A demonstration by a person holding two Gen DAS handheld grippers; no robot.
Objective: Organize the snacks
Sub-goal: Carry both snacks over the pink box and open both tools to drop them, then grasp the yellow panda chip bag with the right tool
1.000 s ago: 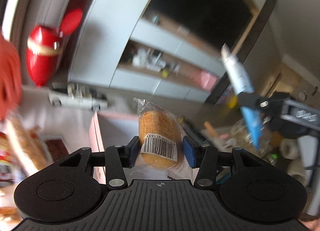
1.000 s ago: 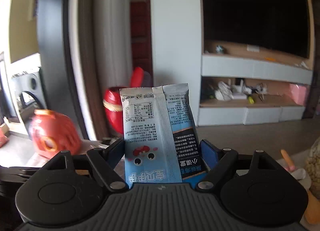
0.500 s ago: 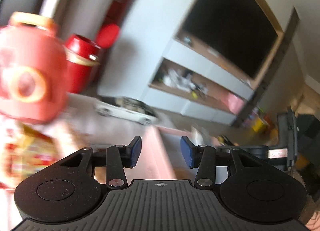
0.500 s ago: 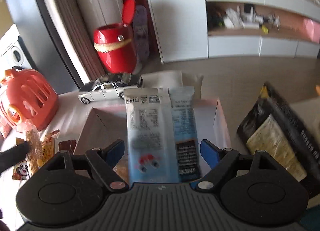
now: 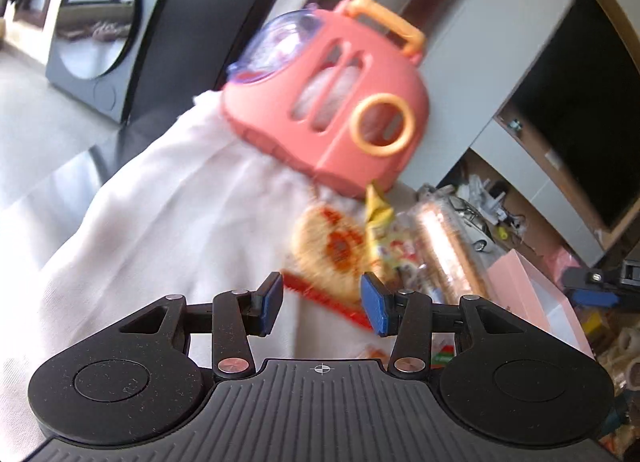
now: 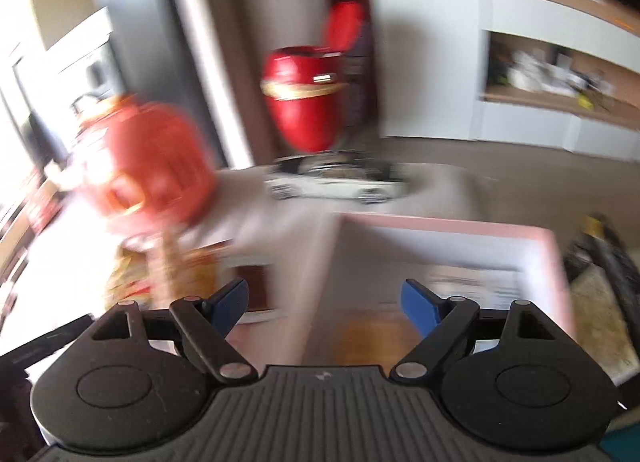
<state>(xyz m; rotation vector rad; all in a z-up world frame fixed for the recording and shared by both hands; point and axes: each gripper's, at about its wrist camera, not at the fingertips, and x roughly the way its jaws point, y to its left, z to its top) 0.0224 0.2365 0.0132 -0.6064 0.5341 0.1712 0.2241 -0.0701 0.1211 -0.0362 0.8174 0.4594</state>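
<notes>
Snacks [image 5: 352,250] lie in a loose heap on the white cloth [image 5: 168,198] at the middle of the left wrist view, just beyond the left gripper [image 5: 322,300]. Its blue pads stand apart with nothing pressed between them; they have just been closing a little, and the nearest packet, a pale one with orange print, shows through the gap but farther off. A coral toy carrier [image 5: 332,102] with an orange handle stands above the heap in the frame, its lower edge right at a yellow packet. A long brown wrapped roll [image 5: 448,246] lies to the right of the heap, and the pink box [image 5: 532,294] sits at the right edge beyond it. The dark tip of the right gripper pokes in at far right.

In the right wrist view, which is badly smeared, the right gripper [image 6: 324,302] hangs over the near left corner of the pink box [image 6: 440,228], jaws wide and empty. Inside the box there seem to be a pale blue packet [image 6: 476,282] toward the right wall and an orange-brown snack [image 6: 372,338] nearer the camera. The toy carrier [image 6: 152,166] blurs at left above more snacks [image 6: 168,270]. A white toy car [image 6: 336,182] is parked past the box, with a red bin [image 6: 304,102] behind it. Dark packets [image 6: 600,262] lie right of the box.
</notes>
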